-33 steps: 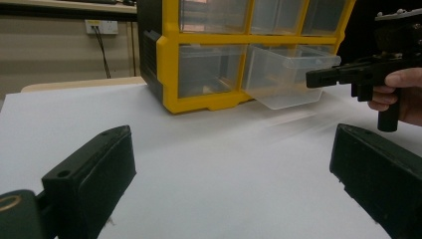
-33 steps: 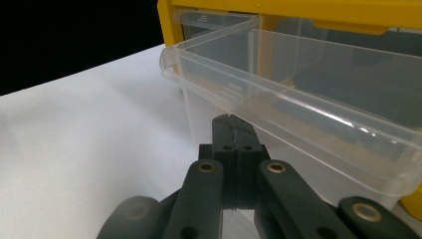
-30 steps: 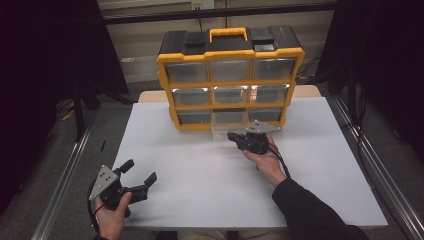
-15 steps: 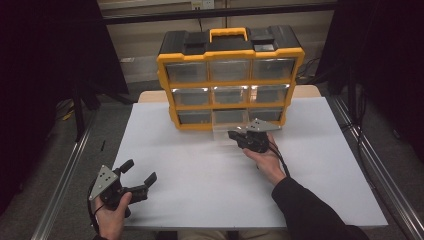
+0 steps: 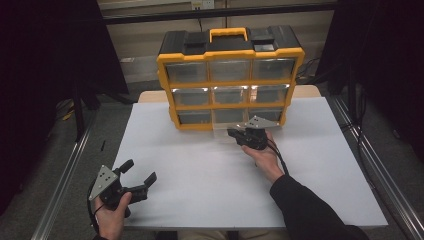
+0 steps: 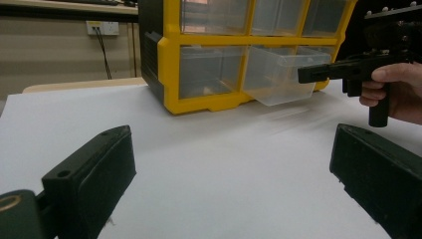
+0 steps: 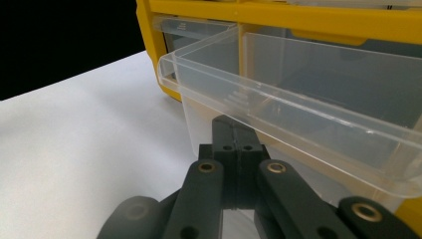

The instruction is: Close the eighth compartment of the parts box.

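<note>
the right hand [image 5: 262, 155] reaches forward over the white desk [image 5: 200, 165], its right claw [image 5: 234, 134] pressed together on the front lip of a clear plastic drawer [image 7: 298, 124]. that drawer sticks partway out of the bottom middle slot of the yellow and black organizer [image 5: 230, 75] at 12 o'clock. at 7 o'clock the left hand [image 5: 112, 215] holds the left claw [image 5: 139, 172] low, jaws wide apart.
</note>
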### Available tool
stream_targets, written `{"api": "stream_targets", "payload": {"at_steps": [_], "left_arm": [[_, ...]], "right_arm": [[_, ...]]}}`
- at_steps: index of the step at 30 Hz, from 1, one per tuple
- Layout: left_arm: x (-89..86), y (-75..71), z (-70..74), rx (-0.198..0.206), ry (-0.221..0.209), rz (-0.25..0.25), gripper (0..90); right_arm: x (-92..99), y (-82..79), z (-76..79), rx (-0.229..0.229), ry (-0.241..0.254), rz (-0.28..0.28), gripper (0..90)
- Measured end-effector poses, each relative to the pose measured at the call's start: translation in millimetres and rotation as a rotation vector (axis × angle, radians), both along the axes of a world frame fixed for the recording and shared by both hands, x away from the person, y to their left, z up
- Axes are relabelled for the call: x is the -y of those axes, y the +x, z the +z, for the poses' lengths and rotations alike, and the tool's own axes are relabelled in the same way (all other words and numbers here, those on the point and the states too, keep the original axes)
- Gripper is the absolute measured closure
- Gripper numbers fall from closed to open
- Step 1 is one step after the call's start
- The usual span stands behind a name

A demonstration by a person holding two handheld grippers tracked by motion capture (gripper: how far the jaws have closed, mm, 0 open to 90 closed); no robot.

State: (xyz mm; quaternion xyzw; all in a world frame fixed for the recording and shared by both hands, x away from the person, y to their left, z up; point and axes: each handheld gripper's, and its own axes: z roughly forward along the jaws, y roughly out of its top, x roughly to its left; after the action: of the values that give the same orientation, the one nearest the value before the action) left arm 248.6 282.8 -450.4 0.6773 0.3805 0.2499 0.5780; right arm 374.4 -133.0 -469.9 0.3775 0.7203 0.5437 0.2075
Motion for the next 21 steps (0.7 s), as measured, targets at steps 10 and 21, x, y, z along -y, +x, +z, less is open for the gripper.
{"api": "stream_targets", "payload": {"at_steps": [10, 21], "left_arm": [[0.4, 0.1, 0.0, 0.0, -0.002, -0.004, 3.8], [-0.1, 0.0, 0.1, 0.001, 0.001, 0.001, 3.8]], "right_arm": [[1.4, 4.9, -1.7, -0.004, 0.007, -0.002, 90.0], [0.0, 10.7, -1.2, -0.007, 0.0, -0.024, 90.0]]}}
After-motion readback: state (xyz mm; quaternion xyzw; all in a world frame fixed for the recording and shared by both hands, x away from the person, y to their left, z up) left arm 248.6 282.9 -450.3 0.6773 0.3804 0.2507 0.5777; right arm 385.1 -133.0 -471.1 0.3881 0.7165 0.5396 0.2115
